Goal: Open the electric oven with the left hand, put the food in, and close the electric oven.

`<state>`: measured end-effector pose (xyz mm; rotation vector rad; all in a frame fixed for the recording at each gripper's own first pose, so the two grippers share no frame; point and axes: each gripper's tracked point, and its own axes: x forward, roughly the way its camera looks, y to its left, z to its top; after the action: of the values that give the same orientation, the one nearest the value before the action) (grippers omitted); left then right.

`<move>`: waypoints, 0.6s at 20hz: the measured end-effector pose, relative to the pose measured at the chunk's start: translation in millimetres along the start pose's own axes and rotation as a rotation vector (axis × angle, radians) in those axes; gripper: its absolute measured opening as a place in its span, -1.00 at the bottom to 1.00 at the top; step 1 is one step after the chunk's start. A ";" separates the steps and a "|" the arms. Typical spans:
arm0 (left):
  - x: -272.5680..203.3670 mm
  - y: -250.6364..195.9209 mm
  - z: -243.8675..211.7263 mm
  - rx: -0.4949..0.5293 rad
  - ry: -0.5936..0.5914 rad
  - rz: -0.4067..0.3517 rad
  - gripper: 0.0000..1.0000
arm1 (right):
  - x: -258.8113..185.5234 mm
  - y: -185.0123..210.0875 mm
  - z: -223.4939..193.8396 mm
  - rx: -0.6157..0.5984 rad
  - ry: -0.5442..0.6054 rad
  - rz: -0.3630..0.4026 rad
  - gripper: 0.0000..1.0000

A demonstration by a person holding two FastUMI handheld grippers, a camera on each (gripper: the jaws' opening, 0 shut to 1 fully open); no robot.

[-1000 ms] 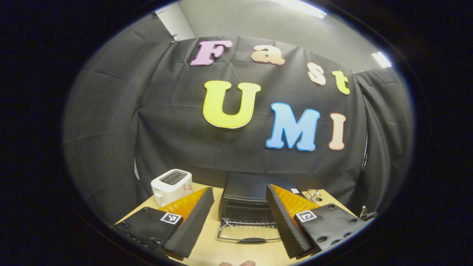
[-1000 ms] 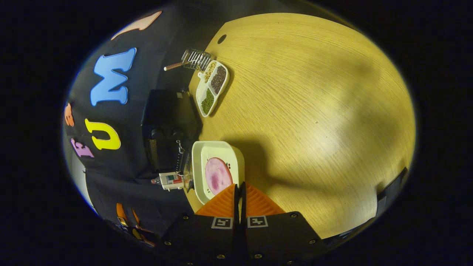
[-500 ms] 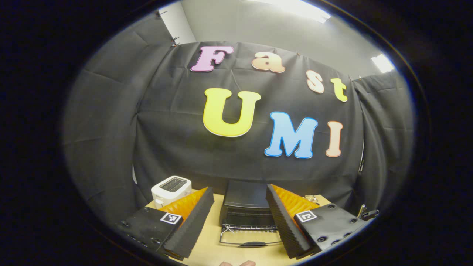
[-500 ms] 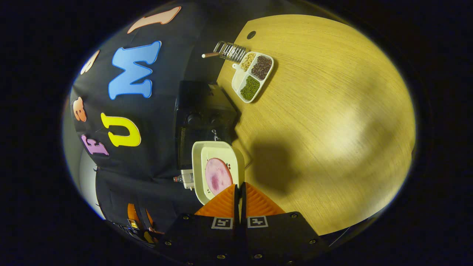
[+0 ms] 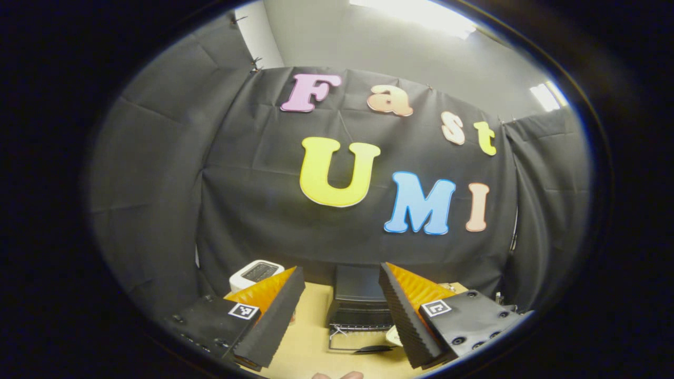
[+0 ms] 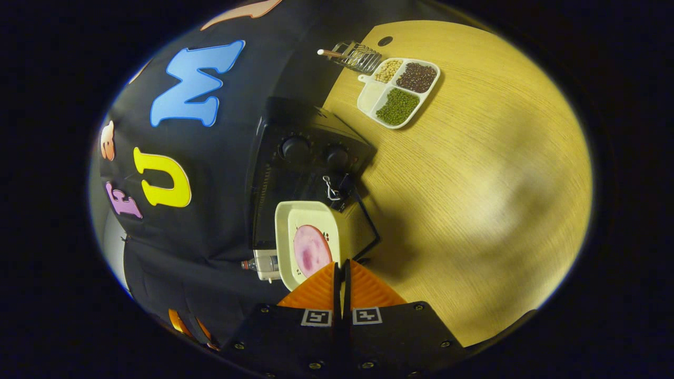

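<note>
The right gripper [image 6: 341, 273], clamped on the plate [image 6: 308, 231] rim, carries food toward the open oven [image 6: 295, 158] at the tabletop's [image 6: 474, 184] back edge; the left gripper [image 5: 337, 310] waits wide open, empty.

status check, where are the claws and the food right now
Left claw open, holding nothing, back from the oven. Right claw shut on plate of food, at the oven mouth. Door down, path clear.

The right gripper [image 6: 341, 287] has carried the plate [image 6: 295, 221] closer to the open oven [image 6: 295, 158].
</note>
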<state>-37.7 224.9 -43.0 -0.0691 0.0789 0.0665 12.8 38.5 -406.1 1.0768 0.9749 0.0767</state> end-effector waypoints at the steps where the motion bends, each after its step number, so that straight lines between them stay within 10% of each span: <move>1: -3.2 6.1 3.5 0.006 -0.008 0.009 1.00 | 9.3 4.5 -0.1 0.010 -0.014 0.000 -1.00; 12: -25.6 48.0 1.4 0.023 -0.003 0.078 1.00 | 93.7 39.8 19.2 0.290 -0.201 0.023 -0.99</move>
<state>-66.3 271.2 -42.7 -0.0429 0.0790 0.1438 97.9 91.4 -432.5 1.3338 0.8069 -0.1567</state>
